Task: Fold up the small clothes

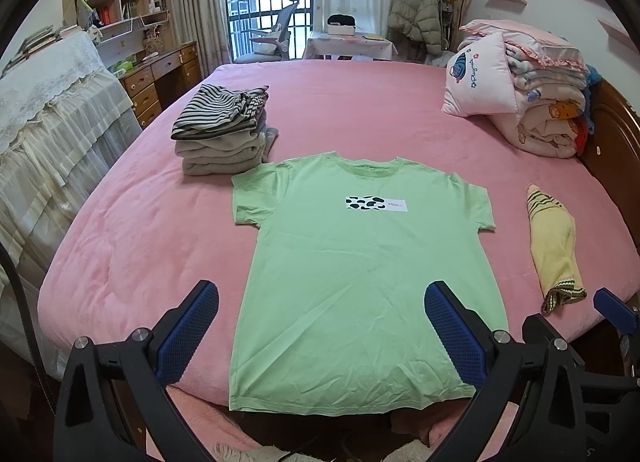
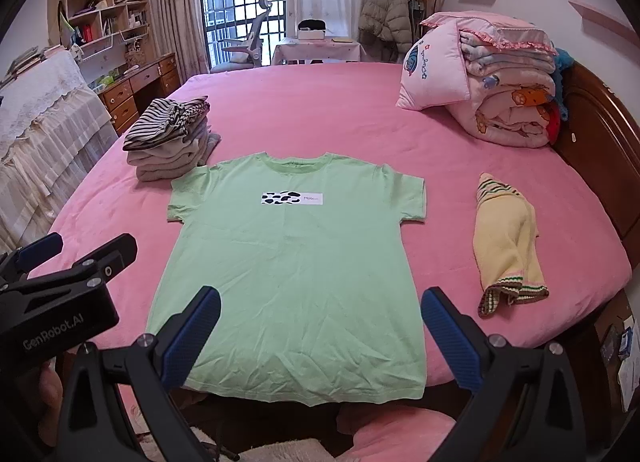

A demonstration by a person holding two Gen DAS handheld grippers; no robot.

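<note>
— Bed (image 1: 340,102), pink cover, largest item: how do we enter it?

— As the carrier of everything else. Bedding bundle (image 1: 536,102) with a pink pillow at its far right corner, near the headboard. Nothing of ours there.

— Green T-shirt (image 1: 352,270) next?

— Yes. We list it spread flat, front up, collar toward the far side, hem lying over the near edge of the bed at its middle. Sleeves out to both sides, cow-print label across the chest. Unfolded, a few light creases.

— Folded stack (image 1: 224,130)?

— Striped piece on top of grey ones, toward the left edge, just beside the shirt's left sleeve. We count it as finished work, by the look of it.

— Yellow knit garment (image 1: 554,246)?

— Loosely doubled, near the right edge, well apart from the shirt. Probably waiting its turn.

— Tools?

— Left gripper (image 1: 320,326) and right gripper (image 2: 320,332), both above the hem, tilted down, jaws spread to their widest, nothing between the blue pads. No cloth touched.

— Step in hand?

— We judge the shirt's fold about to begin. The next move calls for lowering onto the cloth, pinching one layer-pair at a side, likely shoulder and hem, and carrying it inward without dragging the hem off the near edge.
</note>
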